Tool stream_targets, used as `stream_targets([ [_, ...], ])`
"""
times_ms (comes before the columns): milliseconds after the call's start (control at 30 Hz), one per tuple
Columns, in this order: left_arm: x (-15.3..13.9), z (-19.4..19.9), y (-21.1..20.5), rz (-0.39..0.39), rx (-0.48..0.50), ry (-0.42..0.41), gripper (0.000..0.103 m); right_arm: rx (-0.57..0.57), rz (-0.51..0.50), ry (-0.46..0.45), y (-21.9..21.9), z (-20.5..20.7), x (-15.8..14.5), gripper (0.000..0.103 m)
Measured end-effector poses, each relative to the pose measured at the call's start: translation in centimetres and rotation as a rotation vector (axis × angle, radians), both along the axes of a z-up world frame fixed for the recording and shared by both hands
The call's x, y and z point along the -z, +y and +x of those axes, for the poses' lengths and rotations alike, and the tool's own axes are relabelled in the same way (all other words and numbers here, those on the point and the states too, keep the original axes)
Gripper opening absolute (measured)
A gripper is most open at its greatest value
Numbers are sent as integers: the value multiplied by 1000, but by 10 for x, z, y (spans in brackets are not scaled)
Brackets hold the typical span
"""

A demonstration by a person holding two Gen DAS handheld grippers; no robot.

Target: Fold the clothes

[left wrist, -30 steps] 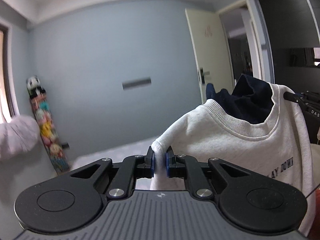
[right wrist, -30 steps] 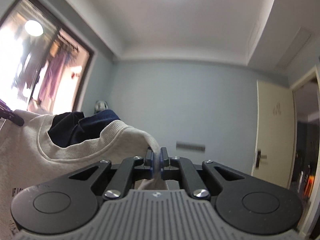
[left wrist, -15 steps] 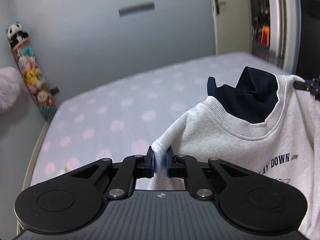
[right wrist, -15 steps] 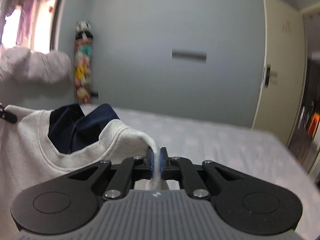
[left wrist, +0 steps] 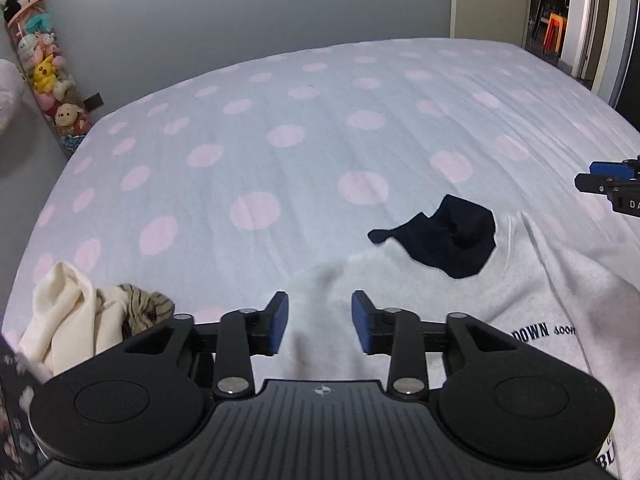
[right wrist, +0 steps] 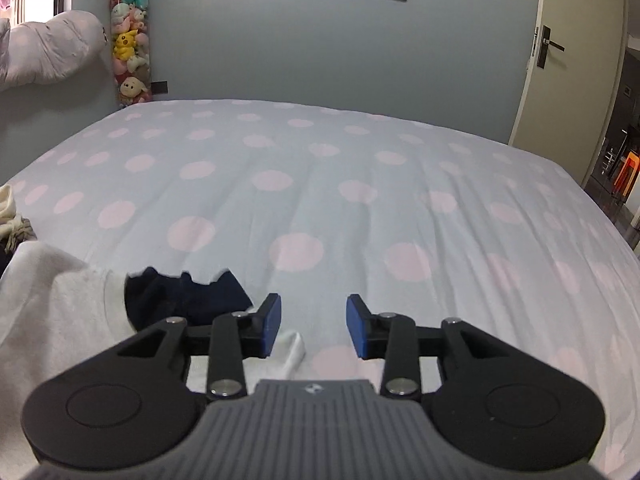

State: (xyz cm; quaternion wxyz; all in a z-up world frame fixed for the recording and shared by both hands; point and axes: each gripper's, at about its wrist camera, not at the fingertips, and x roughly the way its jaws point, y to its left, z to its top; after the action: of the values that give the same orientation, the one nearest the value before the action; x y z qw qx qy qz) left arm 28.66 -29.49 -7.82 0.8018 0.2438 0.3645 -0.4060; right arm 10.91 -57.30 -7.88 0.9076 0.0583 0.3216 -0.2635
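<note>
1. Left gripper (left wrist: 319,322) pointed steeply down at the bed (left wrist: 280,112); jaws were opening, blue pads apart and off the cloth, with a fold of the white sweatshirt (left wrist: 400,280) lying in the gap below them. Released.
2. Right gripper (right wrist: 313,326) tilted down less steeply; jaws were opening too, pads apart and pressing nothing. A white sweatshirt corner (right wrist: 290,350) lay under its 7 o'clock pad. Released.
3. Right gripper's tip showed in the left view at 3 o'clock (left wrist: 600,178).
4. One sweatshirt, spread on the polka-dot bed, near edge at 5 o'clock in the left view, with "DOWN" print visible.
5. One dark navy piece (left wrist: 444,236) at its neckline, at 2 o'clock from the left gripper.
6. One cream-and-striped clothes heap (left wrist: 88,312) at 9 o'clock.
7. One plush-toy column (right wrist: 130,40) against the wall, 11 o'clock.
</note>
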Motion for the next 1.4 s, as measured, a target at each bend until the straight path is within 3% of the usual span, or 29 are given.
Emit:
stream_targets([
  [167,9,-9,23,-14,-26,9,40,-32,28,5,21,-37,4,39],
  [333,11,-55,64,-6,-81,-3,40,-70,110,0,62,-88,21,40],
  [533,30,-121,106,-22,-174,43,40,-115,227,15,128,-154,49,45],
  [800,70,-177,143,26,-233,124,40,-138,261,63,205,-217,63,56],
  [1133,94,-201,164,64,-223,127,46,-71,326,189,245,-246,88,63],
  [1300,102,-205,170,58,-222,134,48,-72,279,272,264,-249,110,63],
  [1367,103,-205,171,55,-221,137,49,-82,236,291,269,-248,111,60],
  [1400,103,-205,172,53,-222,140,49,-78,231,292,269,-248,110,54],
])
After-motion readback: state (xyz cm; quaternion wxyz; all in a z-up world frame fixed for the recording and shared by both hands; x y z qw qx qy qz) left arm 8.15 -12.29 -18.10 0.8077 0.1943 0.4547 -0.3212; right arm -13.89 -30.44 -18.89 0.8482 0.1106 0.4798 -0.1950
